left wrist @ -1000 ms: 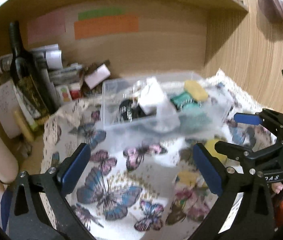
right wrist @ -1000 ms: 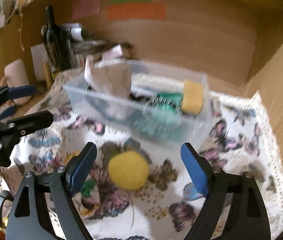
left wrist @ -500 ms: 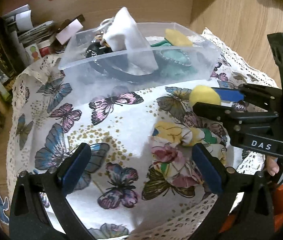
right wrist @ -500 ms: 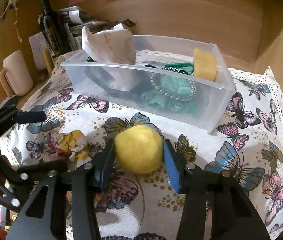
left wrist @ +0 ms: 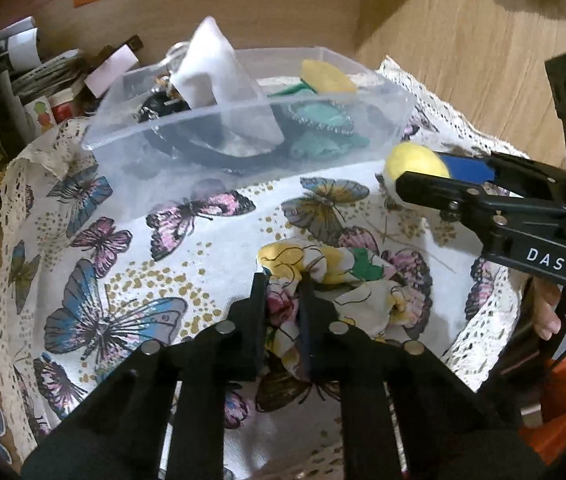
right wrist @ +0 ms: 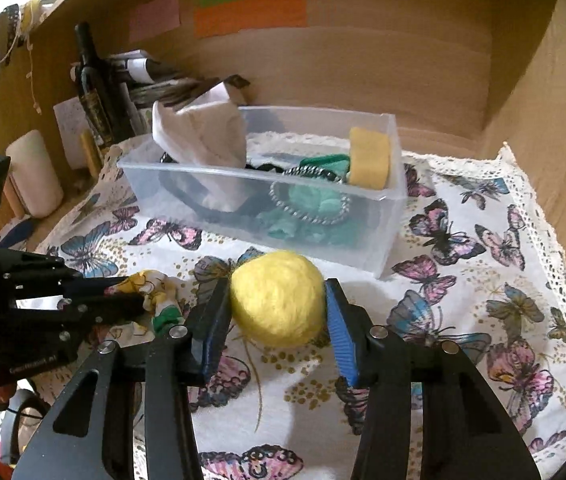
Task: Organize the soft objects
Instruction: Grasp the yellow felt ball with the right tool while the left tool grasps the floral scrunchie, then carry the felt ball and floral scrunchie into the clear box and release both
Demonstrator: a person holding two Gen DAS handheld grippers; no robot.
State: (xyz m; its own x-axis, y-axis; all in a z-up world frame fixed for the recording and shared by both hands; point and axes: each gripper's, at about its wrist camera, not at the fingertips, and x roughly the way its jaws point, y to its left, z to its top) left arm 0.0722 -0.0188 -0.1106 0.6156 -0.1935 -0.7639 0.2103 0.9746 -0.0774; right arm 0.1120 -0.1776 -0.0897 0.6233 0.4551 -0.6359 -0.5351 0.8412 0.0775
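Note:
My right gripper (right wrist: 277,304) is shut on a yellow felt ball (right wrist: 277,298) and holds it just above the butterfly cloth (right wrist: 483,280); the ball also shows in the left wrist view (left wrist: 413,162). My left gripper (left wrist: 281,284) is shut on a floral fabric scrunchie (left wrist: 347,276) lying on the cloth, also visible in the right wrist view (right wrist: 155,290). A clear plastic bin (right wrist: 387,216) stands behind, holding a white cloth (right wrist: 199,136), a yellow sponge (right wrist: 369,158), a teal item (right wrist: 311,200) and a black band.
A dark bottle (right wrist: 93,88), papers and small boxes crowd the back left. A cream cylinder (right wrist: 35,172) stands at the left. Wooden walls close the back and right. The cloth's lace edge (right wrist: 551,236) runs along the right.
My left gripper has closed on the scrunchie. My right gripper, shut on the yellow ball, has lifted it slightly off the cloth.

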